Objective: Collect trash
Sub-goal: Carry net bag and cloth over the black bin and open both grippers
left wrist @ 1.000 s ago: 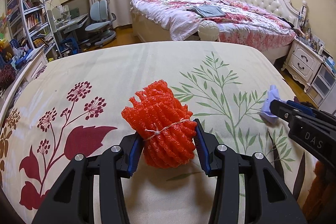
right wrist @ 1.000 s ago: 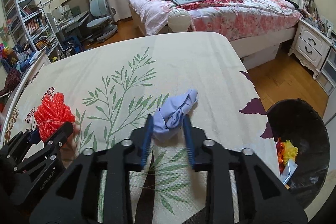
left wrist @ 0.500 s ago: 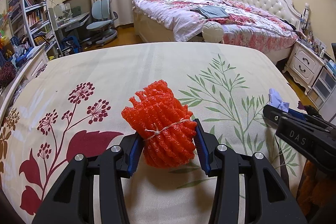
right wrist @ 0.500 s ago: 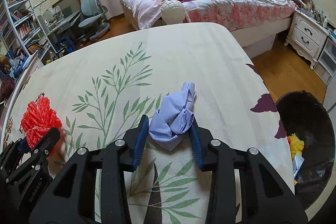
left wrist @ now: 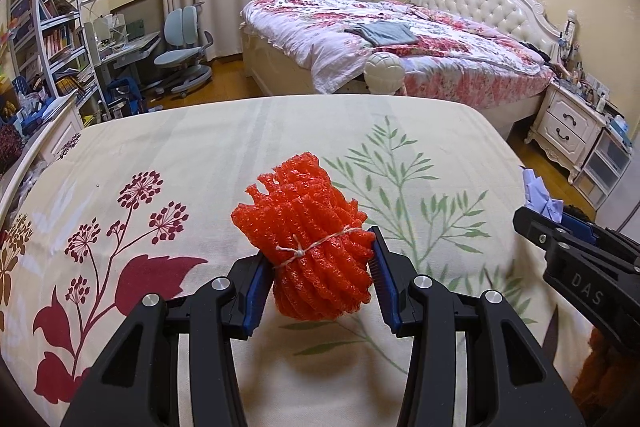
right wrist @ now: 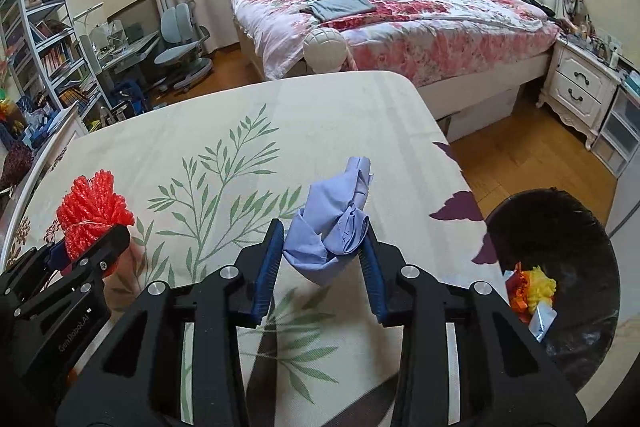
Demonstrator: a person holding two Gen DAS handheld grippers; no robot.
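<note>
At the left, the left gripper pinches the orange foam net bundle in its jaws over the bench. At the right, the right gripper pinches the crumpled blue cloth, with the black bin far right.

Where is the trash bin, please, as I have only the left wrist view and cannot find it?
Observer: The bin stands on the floor, off the right edge of the patterned cover.
Operator: Thank you. Is anything in it yet?
Observer: Yes, yellow and orange scraps lie inside, with a silvery wrapper.
Operator: I see only a lilac corner at my right; what is it?
Observer: A crumpled lilac cloth, with both pads of the right tongs pressed against it.
</note>
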